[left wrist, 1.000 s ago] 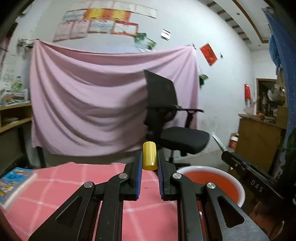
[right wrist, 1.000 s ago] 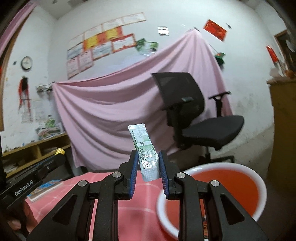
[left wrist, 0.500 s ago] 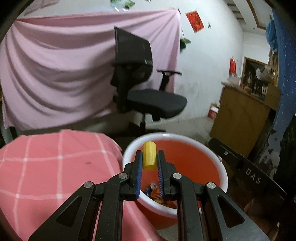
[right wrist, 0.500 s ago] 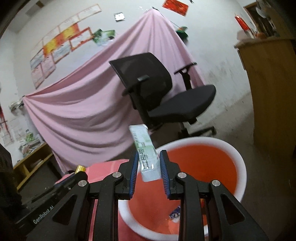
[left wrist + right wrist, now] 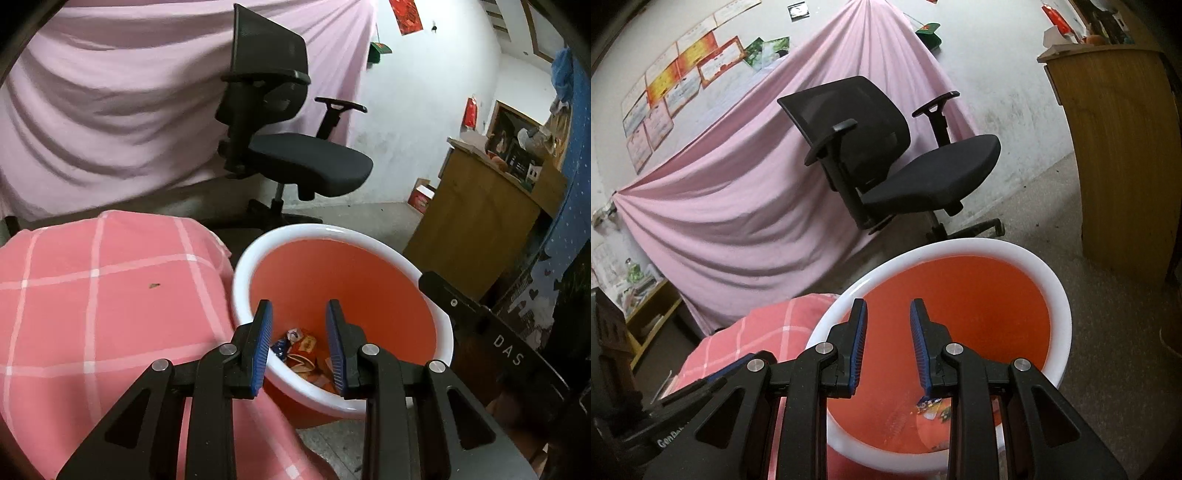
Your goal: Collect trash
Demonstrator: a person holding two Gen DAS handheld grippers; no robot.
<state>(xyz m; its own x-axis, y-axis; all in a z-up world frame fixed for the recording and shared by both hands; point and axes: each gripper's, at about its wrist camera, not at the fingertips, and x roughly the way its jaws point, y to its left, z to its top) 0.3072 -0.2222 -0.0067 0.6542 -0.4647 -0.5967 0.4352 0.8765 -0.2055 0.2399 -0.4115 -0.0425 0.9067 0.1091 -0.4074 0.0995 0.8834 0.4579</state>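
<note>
An orange bin with a white rim (image 5: 321, 236) stands on the floor beside the pink checked table (image 5: 92, 295). Several crumpled wrappers (image 5: 303, 350) lie at its bottom. My left gripper (image 5: 300, 314) is open and empty over the bin's near rim. In the right wrist view my right gripper (image 5: 887, 310) is open and empty over the same bin (image 5: 1015, 254), with wrappers (image 5: 932, 408) visible below it. The yellow piece and the white-green packet are no longer in the jaws.
A black office chair (image 5: 280, 147) stands behind the bin before a pink drape (image 5: 110, 110). A wooden cabinet (image 5: 476, 221) is at the right. The other gripper's black body (image 5: 491, 332) lies along the bin's right side.
Both grippers tilted down over the bin and opened. The yellow piece left my left gripper and the white-green packet left my right gripper.
</note>
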